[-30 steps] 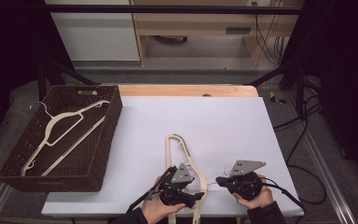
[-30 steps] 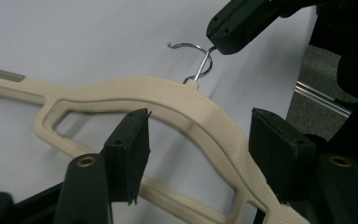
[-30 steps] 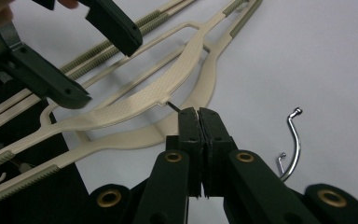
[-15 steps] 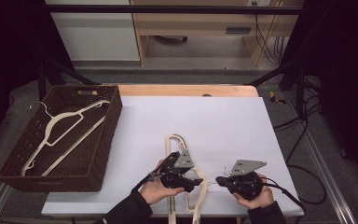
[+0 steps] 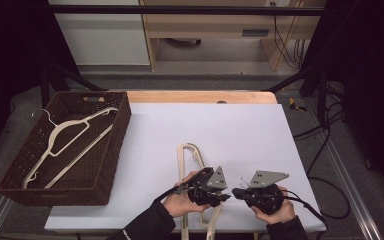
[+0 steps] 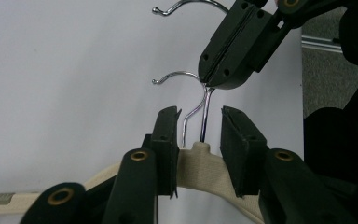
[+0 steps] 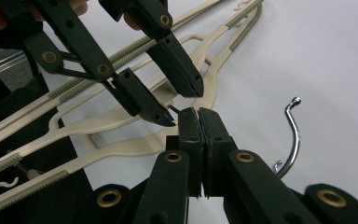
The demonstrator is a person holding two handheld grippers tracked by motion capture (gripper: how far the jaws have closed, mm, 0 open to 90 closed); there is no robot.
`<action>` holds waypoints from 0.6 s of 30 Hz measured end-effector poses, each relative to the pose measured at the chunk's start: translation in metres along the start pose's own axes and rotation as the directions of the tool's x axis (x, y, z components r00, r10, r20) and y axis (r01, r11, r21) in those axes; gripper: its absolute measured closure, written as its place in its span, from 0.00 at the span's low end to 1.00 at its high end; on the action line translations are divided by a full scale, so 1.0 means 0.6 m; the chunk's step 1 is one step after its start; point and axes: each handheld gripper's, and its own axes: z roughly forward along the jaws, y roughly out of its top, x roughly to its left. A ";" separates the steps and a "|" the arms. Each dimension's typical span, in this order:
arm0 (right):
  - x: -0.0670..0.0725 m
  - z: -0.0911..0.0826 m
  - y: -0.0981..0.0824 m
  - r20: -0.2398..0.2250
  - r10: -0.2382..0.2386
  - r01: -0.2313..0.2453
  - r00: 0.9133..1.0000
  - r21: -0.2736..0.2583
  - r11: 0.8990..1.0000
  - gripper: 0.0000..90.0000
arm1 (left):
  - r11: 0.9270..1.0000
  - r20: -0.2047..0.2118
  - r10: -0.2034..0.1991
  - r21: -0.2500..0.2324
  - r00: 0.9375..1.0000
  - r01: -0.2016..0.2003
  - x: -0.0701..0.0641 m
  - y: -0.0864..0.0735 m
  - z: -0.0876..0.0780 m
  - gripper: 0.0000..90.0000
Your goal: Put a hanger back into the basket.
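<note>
Between the two grippers, at the near edge of the table (image 5: 240, 120), lie cream hangers (image 5: 187, 155) stacked one on another. The right gripper (image 5: 236, 192) is clamped on the wire hook (image 6: 204, 107) of one hanger; its jaws are pressed together around the wire just above the neck, as the left gripper view shows. Judged purpose: it pins that hanger in place so the other hand can work on it.

The left gripper (image 6: 198, 140) straddles the cream neck (image 6: 198, 151) below the hook. Its jaws have just been closing, yet they stand apart, with the neck between them and a gap visible on either side; no pad presses yet. Judged purpose: to take the hanger by its stiffest part once the right grip has it steadied.

The two sets of jaws are very near each other, nearly touching at the tips in the right gripper view. A second hook (image 7: 292, 135) lies free on the sheet to the right of the right gripper, and could snag.

Away from both grippers the table is bare. Well off to the left gripper's far left stands a wicker basket (image 5: 115, 150), already holding a hanger, its rim raised above the tabletop; a carry there must lift over that rim.
</note>
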 end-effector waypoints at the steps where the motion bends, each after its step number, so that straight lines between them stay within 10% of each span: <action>1: 0.000 0.000 0.000 0.000 -0.002 0.002 1.000 0.000 1.000 0.99 | 1.000 0.002 -0.006 -0.004 1.000 0.006 0.000 0.001 0.003 0.78; 18: 0.003 -0.014 0.002 -0.023 -0.017 0.016 1.000 -0.056 0.998 0.92 | 0.998 0.019 0.037 0.053 0.999 -0.038 0.000 0.013 -0.002 0.92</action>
